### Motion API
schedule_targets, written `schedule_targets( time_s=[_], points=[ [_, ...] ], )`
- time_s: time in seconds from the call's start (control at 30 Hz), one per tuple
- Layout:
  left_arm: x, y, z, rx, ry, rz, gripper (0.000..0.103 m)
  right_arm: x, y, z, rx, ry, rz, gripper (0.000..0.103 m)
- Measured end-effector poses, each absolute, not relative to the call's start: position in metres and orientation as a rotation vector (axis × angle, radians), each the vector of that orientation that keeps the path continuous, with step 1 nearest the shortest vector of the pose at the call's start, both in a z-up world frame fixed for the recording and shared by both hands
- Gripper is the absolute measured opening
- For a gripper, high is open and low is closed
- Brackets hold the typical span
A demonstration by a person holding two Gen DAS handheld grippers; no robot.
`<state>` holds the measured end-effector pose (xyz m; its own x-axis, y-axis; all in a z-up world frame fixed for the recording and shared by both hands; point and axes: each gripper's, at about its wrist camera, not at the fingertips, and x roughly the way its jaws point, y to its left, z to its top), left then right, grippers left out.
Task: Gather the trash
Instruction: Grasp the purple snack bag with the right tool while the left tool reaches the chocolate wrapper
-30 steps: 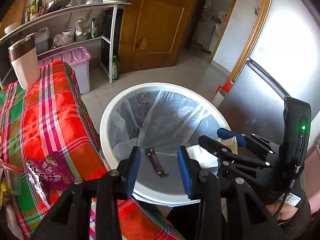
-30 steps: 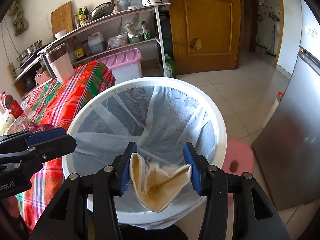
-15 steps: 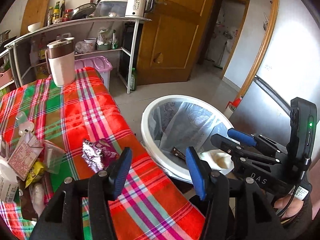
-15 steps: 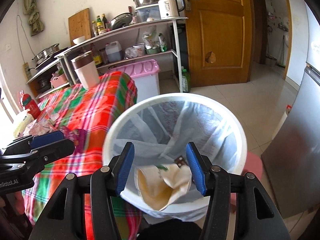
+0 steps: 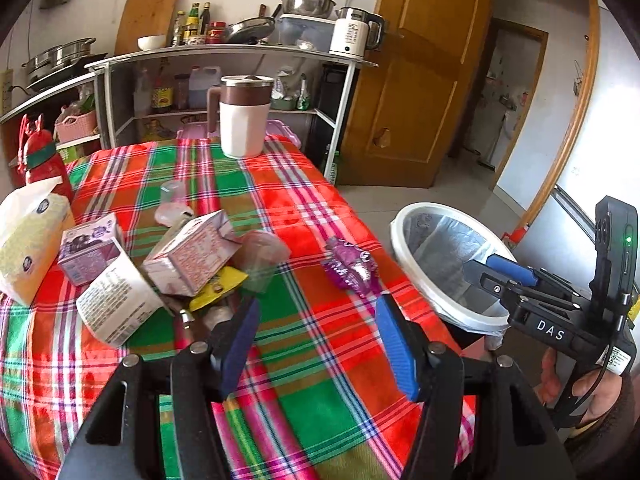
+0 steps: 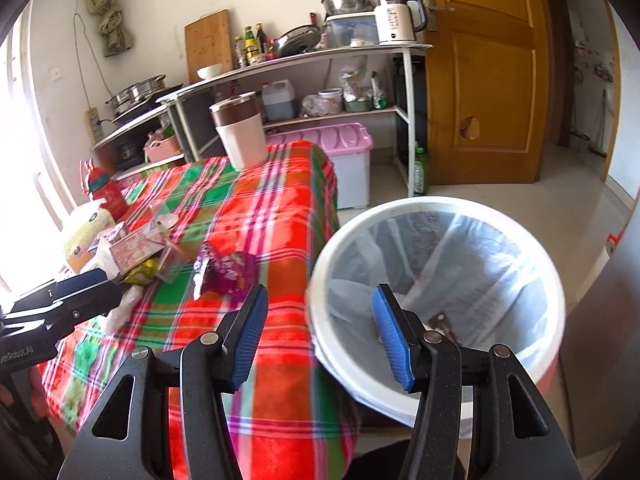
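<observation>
A white trash bin [image 6: 520, 248] lined with a clear bag stands beside the table; it also shows in the left wrist view [image 5: 404, 220]. My right gripper [image 6: 316, 336] is open and empty, over the bin's near-left rim. My left gripper [image 5: 320, 344] is open and empty above the plaid tablecloth [image 5: 320, 400]. A purple snack wrapper [image 5: 352, 266] lies just ahead of it, near the table's right edge, also seen in the right wrist view [image 6: 226, 270]. Cartons [image 5: 192, 256], a yellow wrapper [image 5: 218, 286] and a plastic cup [image 5: 260, 260] are heaped to the left.
A white and brown mug [image 5: 244, 116] stands at the table's far end. A tissue pack [image 5: 28, 240] and red bottle [image 5: 42, 160] are at the far left. A shelf unit [image 6: 320, 80], pink storage box [image 6: 344, 160], wooden door [image 6: 480, 80] and fridge lie beyond.
My right gripper dropped the crumpled tissue into the bin and is now empty. My left gripper swung left from over the bin to over the table, facing the trash heap.
</observation>
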<state>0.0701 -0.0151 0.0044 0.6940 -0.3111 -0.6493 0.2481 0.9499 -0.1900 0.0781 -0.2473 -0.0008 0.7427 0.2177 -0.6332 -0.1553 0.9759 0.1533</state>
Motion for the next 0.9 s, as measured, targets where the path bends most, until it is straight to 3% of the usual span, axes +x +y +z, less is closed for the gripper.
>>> schedule_targets(
  time_s=[0.13, 0.4, 0.9],
  points=[
    [0.066, 0.012, -0.001, -0.118, 0.743, -0.252, 0.063, 0.084, -0.227, -0.005, 0.080, 0.709, 0.249, 0.056],
    [0.066, 0.048, -0.013, -0.156, 0.760, -0.186, 0.067, 0.105, -0.190, -0.017, 0.038, 0.757, 0.321, 0.067],
    [0.081, 0.048, -0.040, -0.183, 0.837, -0.203, 0.068, 0.138, -0.164, -0.036, 0.007, 0.840, 0.330, 0.068]
  ],
)
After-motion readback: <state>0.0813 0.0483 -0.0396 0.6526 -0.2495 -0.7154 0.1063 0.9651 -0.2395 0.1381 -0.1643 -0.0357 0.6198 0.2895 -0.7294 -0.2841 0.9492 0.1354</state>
